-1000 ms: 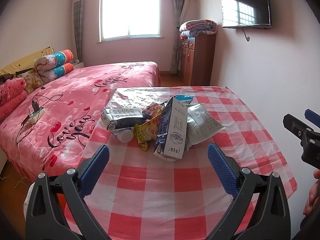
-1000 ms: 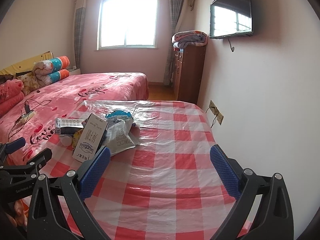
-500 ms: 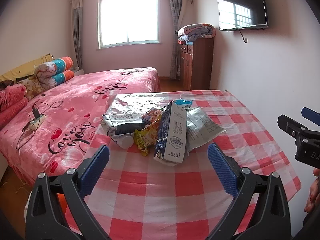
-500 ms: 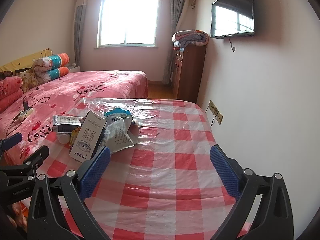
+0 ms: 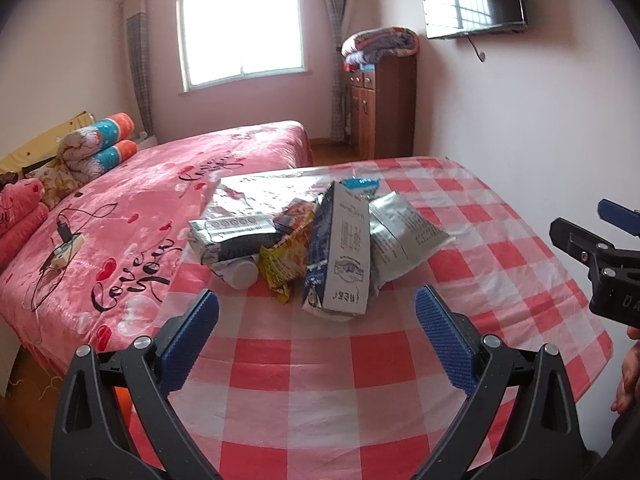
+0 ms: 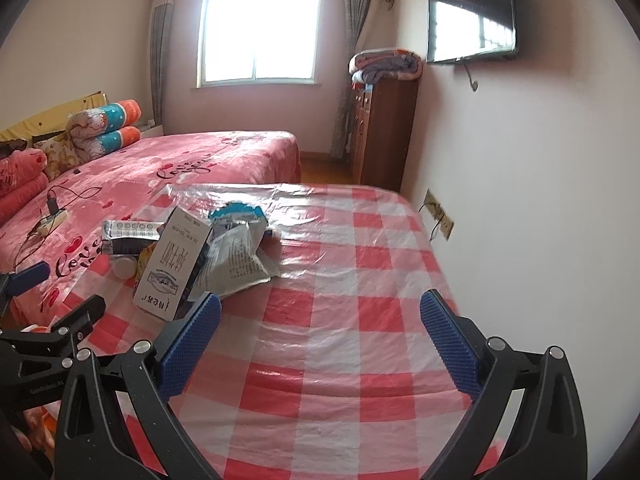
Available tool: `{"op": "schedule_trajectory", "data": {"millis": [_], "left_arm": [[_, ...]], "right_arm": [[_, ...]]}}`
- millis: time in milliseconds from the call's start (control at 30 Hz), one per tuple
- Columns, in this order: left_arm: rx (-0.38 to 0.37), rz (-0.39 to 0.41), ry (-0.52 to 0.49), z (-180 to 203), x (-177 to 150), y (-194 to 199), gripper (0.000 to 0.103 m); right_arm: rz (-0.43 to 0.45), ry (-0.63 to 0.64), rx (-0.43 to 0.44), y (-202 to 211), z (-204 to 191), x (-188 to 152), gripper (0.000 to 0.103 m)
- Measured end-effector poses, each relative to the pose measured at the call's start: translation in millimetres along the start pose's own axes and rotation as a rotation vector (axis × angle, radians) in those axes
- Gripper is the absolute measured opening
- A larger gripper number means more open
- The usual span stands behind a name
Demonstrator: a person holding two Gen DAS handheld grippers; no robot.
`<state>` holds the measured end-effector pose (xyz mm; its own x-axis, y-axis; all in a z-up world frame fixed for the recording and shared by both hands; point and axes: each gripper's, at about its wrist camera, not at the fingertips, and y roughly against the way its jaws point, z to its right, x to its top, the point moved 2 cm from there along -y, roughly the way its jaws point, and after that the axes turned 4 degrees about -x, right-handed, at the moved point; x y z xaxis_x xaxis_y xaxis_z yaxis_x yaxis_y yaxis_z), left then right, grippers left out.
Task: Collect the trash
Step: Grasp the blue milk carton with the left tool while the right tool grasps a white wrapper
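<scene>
Both views have edged closer to the heap of crumpled wrappers and cartons (image 5: 320, 240) at frame centre on the red-and-white checked plastic tablecloth (image 5: 304, 364). The left gripper (image 5: 316, 328) and right gripper (image 6: 320, 328) each hang with blue-padded jaws spread wide, holding nothing.

The pink bedspread (image 5: 132, 216) carries black script reading "Love you", seen beside the counter's left edge in both views. The carton (image 5: 340, 256) in the trash pile near the counter's left edge bears Chinese characters and a printed emblem, too small to read. On the left tool's body (image 6: 36, 376), small white lettering reads roughly "GenRobot.AI". The right tool's body (image 5: 616, 292) shows the letters "DA", cut off at the picture's edge.
</scene>
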<state>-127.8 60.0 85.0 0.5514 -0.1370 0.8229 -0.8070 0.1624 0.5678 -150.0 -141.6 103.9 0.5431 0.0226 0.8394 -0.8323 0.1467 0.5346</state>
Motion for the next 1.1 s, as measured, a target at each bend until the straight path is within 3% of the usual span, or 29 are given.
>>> {"op": "schedule_trajectory", "data": {"millis": [100,300,500,667,733,867,967,1067,1100], "left_arm": [[-0.05,-0.032,0.004,-2,-3,-12,0.099],[-0.149,-0.094,0.039,-12,1,-43,0.099],[-0.161,-0.13,0.055,-13,11,-73,0.096],[-0.129,-0.151,0.062,-12,19,-95,0.082],[-0.121,-0.157,0.063,-13,22,-104,0.082],[-0.127,-0.179,0.066,-15,26,-119,0.082],[-0.143,-0.188,0.077,-18,30,-129,0.081],[-0.165,-0.209,0.105,-22,31,-139,0.066],[-0.183,-0.215,0.125,-24,31,-143,0.066]], "right_arm": [[-0.039,-0.034,0.061,-12,3,-7,0.099],[-0.145,-0.153,0.262,-43,10,-20,0.099],[-0.195,-0.28,0.438,-70,15,-21,0.098],[-0.217,-0.375,0.571,-92,16,-12,0.096],[-0.221,-0.397,0.614,-100,13,-7,0.078],[-0.255,-0.44,0.684,-124,5,2,0.074],[-0.274,-0.465,0.73,-140,0,8,0.063],[-0.29,-0.48,0.749,-154,-2,14,0.061],[-0.292,-0.485,0.758,-157,-2,14,0.059]]}}
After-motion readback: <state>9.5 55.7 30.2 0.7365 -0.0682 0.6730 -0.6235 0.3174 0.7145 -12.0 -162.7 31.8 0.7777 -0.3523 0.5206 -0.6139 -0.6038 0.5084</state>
